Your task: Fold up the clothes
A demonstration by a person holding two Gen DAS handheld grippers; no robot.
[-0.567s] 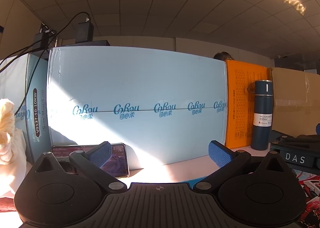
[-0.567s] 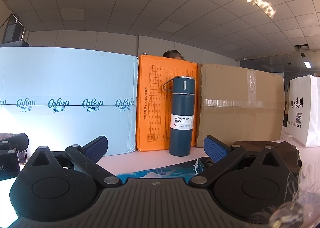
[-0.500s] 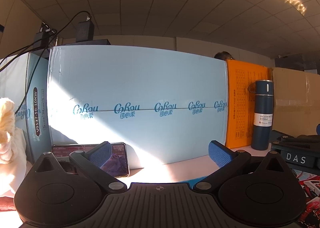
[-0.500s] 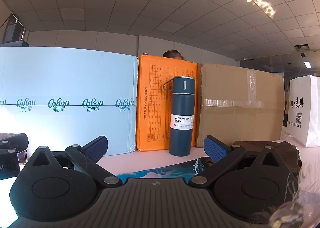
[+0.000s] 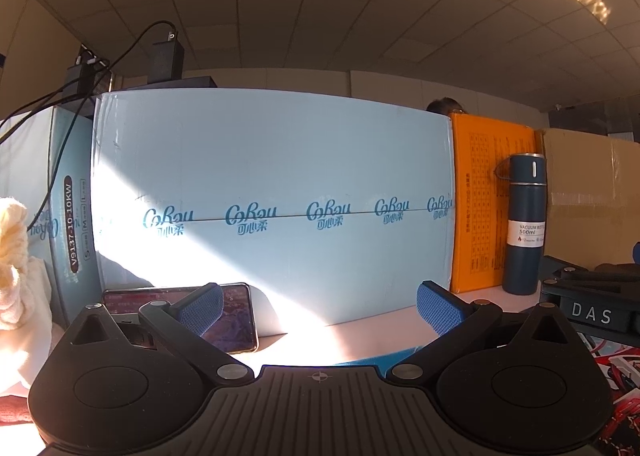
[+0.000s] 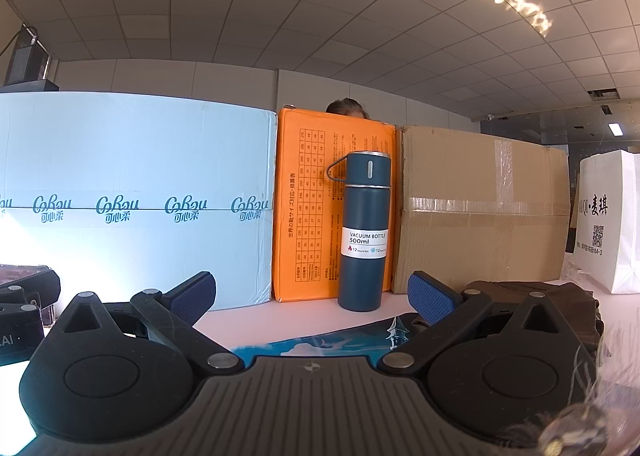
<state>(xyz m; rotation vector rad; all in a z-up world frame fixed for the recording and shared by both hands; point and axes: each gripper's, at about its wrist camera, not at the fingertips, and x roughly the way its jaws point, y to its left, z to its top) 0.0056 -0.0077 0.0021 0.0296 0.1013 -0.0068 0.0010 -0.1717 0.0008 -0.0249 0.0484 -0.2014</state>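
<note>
Two grippers sit low over the pale table point(image 6: 280, 316), and both are spread wide with nothing between their blue pads. The left gripper point(image 5: 320, 306) points almost level at a big light-blue box point(image 5: 272, 192). The right gripper point(image 6: 312, 298) points at one dark blue bottle point(image 6: 365, 232) that stands upright.

Three boxes stand in a row at the back like a wall: the light-blue one, one orange box point(image 6: 312, 208), and one brown cardboard box point(image 6: 480, 212). The bottle stands just in front of the orange box, touching the table, and it is between the right gripper's two fingers in the view but well beyond them.

One brown piece of clothing point(image 6: 532, 290) lies bunched behind the right gripper's right finger, near the cardboard box. One blue printed cloth point(image 6: 320, 342) lies flat just under the right gripper. One cream fluffy cloth point(image 5: 14, 248) sits at the far left.

One phone point(image 5: 236, 316) leans against the light-blue box, partly hidden by the left gripper's finger. One white bag point(image 6: 608, 220) stands at the far right. A person's head top point(image 6: 346, 108) peeks over the orange box.
</note>
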